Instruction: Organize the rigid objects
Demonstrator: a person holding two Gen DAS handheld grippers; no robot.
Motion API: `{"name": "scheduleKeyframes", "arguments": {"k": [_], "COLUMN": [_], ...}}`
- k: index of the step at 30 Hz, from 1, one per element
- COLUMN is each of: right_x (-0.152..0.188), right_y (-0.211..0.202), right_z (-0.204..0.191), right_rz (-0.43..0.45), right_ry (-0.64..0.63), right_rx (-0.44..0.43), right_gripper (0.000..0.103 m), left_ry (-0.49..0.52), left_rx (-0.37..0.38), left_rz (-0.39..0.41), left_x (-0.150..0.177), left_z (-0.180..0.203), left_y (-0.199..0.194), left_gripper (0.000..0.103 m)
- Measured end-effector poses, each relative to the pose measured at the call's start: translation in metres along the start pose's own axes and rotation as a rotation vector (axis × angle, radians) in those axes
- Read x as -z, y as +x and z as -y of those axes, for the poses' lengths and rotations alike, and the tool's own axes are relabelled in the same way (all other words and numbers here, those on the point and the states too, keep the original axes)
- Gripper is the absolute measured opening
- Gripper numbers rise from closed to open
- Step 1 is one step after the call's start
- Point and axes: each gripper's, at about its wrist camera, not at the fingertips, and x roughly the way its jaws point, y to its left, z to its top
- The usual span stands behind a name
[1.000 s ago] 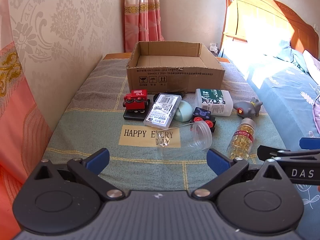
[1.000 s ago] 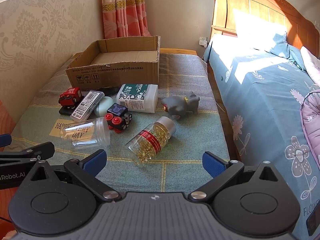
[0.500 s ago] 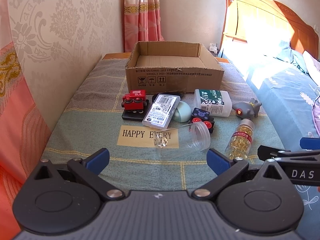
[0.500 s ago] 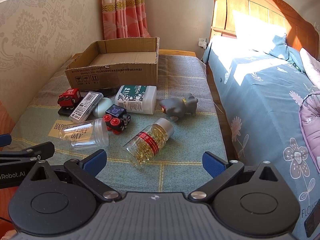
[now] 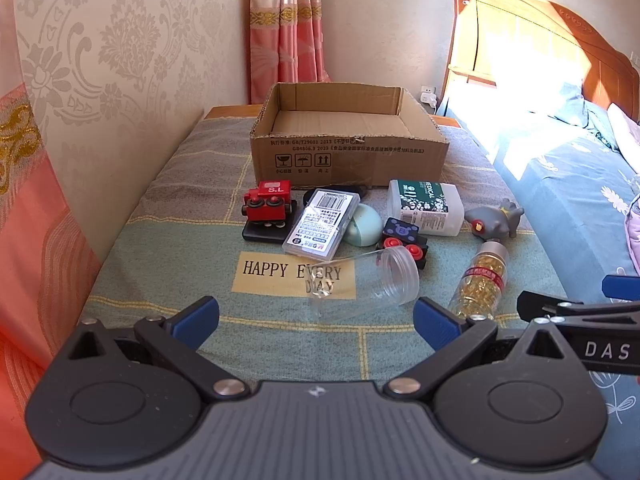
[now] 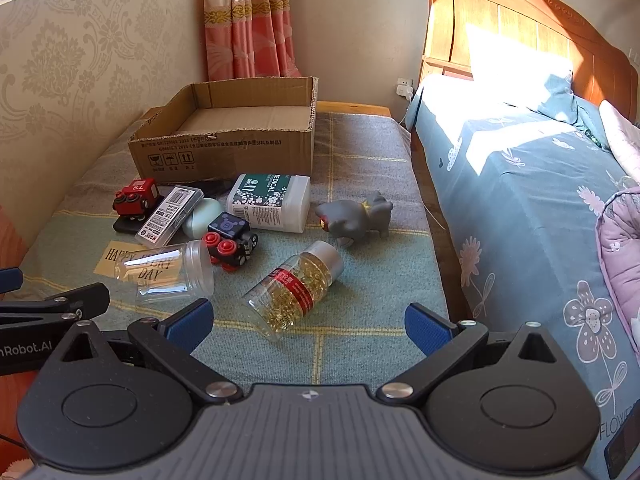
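An open cardboard box [image 5: 348, 152] [image 6: 224, 152] stands at the back of the cloth-covered table. In front of it lie a red toy train [image 5: 267, 205], a clear case [image 5: 320, 226], a mint green round object [image 5: 365, 230], a black toy car [image 5: 402, 236], a white medical bottle [image 5: 424, 206], a grey toy animal [image 6: 356, 220], a clear empty jar [image 5: 368, 284] and a capsule bottle [image 6: 294, 290]. My left gripper [image 5: 316, 318] is open and empty, just short of the jar. My right gripper [image 6: 306, 322] is open and empty, just short of the capsule bottle.
A wallpapered wall runs along the left. A bed with a blue flowered cover [image 6: 520, 208] and wooden headboard [image 6: 520, 32] stands close on the right, with a narrow gap beside the table. Pink curtains [image 5: 286, 28] hang behind the box.
Both grippers have drawn back slightly from the objects; the views shifted a little. Both stay open and nothing on the table has moved.
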Motion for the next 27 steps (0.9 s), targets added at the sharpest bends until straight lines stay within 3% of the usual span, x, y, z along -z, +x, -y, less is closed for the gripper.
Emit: {"name": "scheduleKeyframes", "arguments": {"k": [20,27], "right_x": [0.000,0.002], "right_y": [0.005,0.006], "right_z": [0.001,0.003], "right_rz": [0.003,0.021], "right_ry": [-0.011,-0.034], "right_rx": [-0.009,-0.019], "right_gripper": [0.103,0.103], "left_ry": [-0.001,0.011], "left_rx": [0.011,0.021], "left_rz": [-0.008,0.029], "left_x": [-0.002,-0.011], "left_z": [-0.001,-0.001], "left_y": [0.008,0.014], "left_gripper": [0.103,0.103]}}
